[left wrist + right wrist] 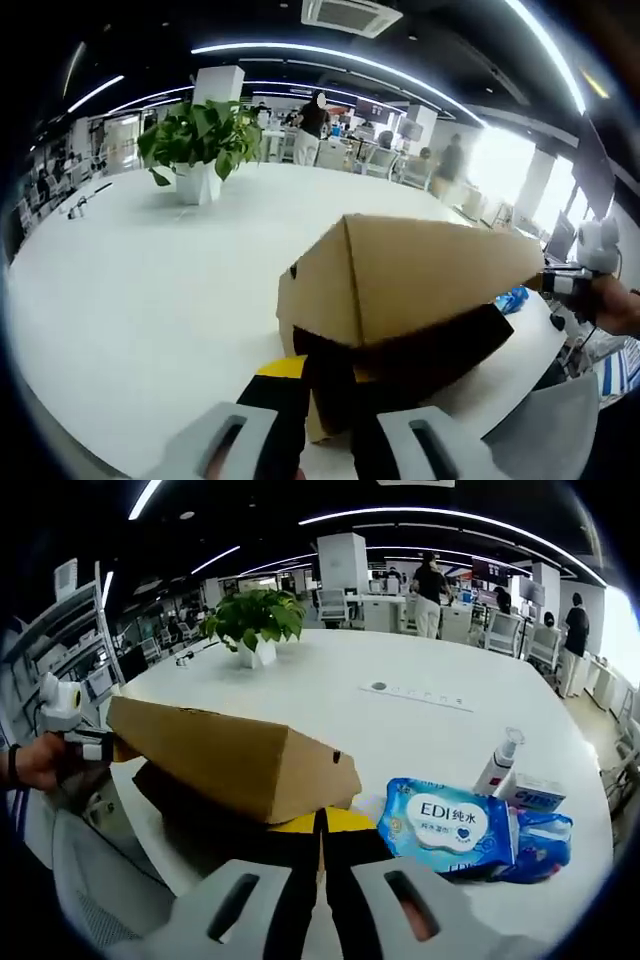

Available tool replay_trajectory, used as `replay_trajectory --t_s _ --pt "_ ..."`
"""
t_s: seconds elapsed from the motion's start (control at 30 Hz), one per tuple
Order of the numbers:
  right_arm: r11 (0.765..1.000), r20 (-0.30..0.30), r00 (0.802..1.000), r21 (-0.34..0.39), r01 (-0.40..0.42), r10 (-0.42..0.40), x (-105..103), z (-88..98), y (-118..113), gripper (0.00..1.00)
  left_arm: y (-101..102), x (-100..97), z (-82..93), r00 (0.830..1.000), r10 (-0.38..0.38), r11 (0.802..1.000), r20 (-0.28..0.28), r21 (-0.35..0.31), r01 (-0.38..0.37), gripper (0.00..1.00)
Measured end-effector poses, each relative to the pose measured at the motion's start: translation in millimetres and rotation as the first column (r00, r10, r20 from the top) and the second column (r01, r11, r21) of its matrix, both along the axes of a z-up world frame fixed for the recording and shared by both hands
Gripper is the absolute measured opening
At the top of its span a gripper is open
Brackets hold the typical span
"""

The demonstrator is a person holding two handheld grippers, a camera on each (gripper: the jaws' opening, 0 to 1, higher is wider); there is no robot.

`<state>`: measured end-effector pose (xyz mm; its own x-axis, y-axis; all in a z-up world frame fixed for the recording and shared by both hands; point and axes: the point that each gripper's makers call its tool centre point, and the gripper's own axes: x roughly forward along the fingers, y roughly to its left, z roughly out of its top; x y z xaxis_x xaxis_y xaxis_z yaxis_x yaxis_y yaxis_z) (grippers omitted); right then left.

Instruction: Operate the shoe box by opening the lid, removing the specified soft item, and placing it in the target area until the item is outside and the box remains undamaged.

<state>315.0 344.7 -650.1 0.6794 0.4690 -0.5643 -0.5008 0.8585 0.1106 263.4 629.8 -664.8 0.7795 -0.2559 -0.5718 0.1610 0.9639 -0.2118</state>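
So the big white table (330, 695) takes up most of both views, with a potted plant (200, 145) way off toward the far side. Sitting near the edge closest to the person is the cardboard shoe box (400, 300), its lid (225, 755) tilted up like a ramp over the dark base.

In the left gripper view, the left gripper (325, 420) has its jaws pinched close together right at the near corner of the box, and it looks like they're clamped on the lid's edge (there's a yellow patch right there too, can't tell what it belongs to). Same story in the right gripper view: the right gripper (322, 880) has its jaws nearly touching, at the lid's rim on the opposite end, so my read is both are holding the lid up.

Just beside the box on the table is a blue pack of wet wipes (450, 825), then a small white pump bottle (500, 760) and a little white box (535, 795) near it. Whether the wipes pack is the soft item, I honestly can't tell, and the inside of the shoe box is too dark to see.

Handling-wise: the cardboard looks light but creasable, so grip the lid by its rim, gently. Anything soft inside will squish and sag, so I'd pinch it mid-body.
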Motion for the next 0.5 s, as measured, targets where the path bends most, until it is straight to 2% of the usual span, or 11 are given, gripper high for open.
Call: replay_trajectory --t_s 0.5 --pt "1.0 -0.036 0.999 0.016 -0.002 0.002 -17 -14.0 1 0.0 -2 -11.7 2.4 1.0 -0.021 1.0 0.012 0.007 0.021 0.14"
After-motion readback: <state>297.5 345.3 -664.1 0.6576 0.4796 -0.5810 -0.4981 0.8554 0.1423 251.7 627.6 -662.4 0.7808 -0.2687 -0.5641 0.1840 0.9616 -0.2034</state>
